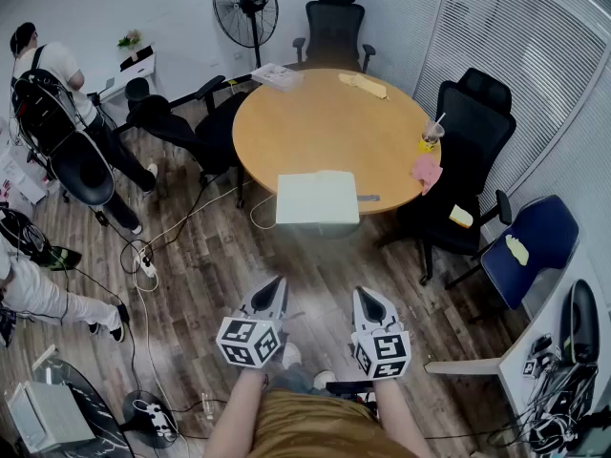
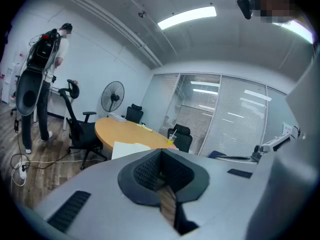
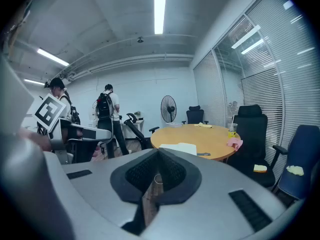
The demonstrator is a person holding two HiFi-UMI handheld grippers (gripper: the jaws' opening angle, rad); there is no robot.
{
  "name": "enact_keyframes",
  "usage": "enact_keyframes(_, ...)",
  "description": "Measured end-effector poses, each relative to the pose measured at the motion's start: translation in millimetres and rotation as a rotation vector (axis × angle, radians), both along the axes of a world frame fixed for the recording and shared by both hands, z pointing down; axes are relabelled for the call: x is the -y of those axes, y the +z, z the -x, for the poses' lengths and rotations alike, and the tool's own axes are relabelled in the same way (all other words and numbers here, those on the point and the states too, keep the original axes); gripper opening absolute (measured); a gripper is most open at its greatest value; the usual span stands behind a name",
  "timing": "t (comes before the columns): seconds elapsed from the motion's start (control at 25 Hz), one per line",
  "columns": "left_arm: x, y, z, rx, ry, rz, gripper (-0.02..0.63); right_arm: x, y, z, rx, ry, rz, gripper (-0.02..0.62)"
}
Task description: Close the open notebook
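Note:
The open notebook lies with white pages up at the near edge of the round wooden table. It also shows in the left gripper view as the notebook and in the right gripper view as the notebook. Both grippers are held side by side over the wooden floor, well short of the table. The left gripper is shut with nothing in it, its jaws meeting at the tips. The right gripper points at the table, also shut and empty.
Black office chairs ring the table, with a blue chair at the right. On the table are a yellow cup with a straw, a pink cloth and a dark pen. Cables and a power strip lie on the floor at left, near two people.

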State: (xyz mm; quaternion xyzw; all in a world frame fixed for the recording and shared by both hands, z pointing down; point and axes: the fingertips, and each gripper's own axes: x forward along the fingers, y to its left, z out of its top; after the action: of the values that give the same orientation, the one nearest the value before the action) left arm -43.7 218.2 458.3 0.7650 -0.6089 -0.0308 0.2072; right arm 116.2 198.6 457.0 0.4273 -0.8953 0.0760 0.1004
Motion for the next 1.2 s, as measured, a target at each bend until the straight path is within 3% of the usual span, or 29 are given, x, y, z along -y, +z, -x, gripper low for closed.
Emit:
enact_keyframes(0.08, -6, 1, -5, -0.024, 0.023, -0.01, 0.023, -3, 2, -1, 0.0, -0.006, 0.003, 0.012)
enact_keyframes(0.2, -12, -3, -17, -0.217, 0.145, -0.047, 0.023, -6, 4, -1, 0.002, -0.021, 0.009, 0.012)
enact_keyframes(0.28, -11, -4, -15, -0.27, 0.144, -0.063, 0.023, -7, 4, -2, 0.002, -0.029, 0.009, 0.012)
enact_keyframes(0.48, -3, 3, -13, -0.025, 0.061, -0.035, 0.023, -4, -1, -16, 0.006, -0.016, -0.002, 0.012)
enact_keyframes(0.6, 0, 7, -8, 0.065, 0.021, -0.019, 0.031, -1, -4, -21, 0.015, -0.009, 0.001, 0.012)
enact_keyframes(0.76, 2, 7, -1, 0.074, -0.016, -0.009, 0.118, 0, -2, -25, 0.023, 0.0, 0.007, 0.012)
enact_keyframes(1.2, 40, 32, 24, 0.026, -0.042, 0.034, 0.118, 39, 19, -5, 0.024, -0.037, 0.041, 0.012)
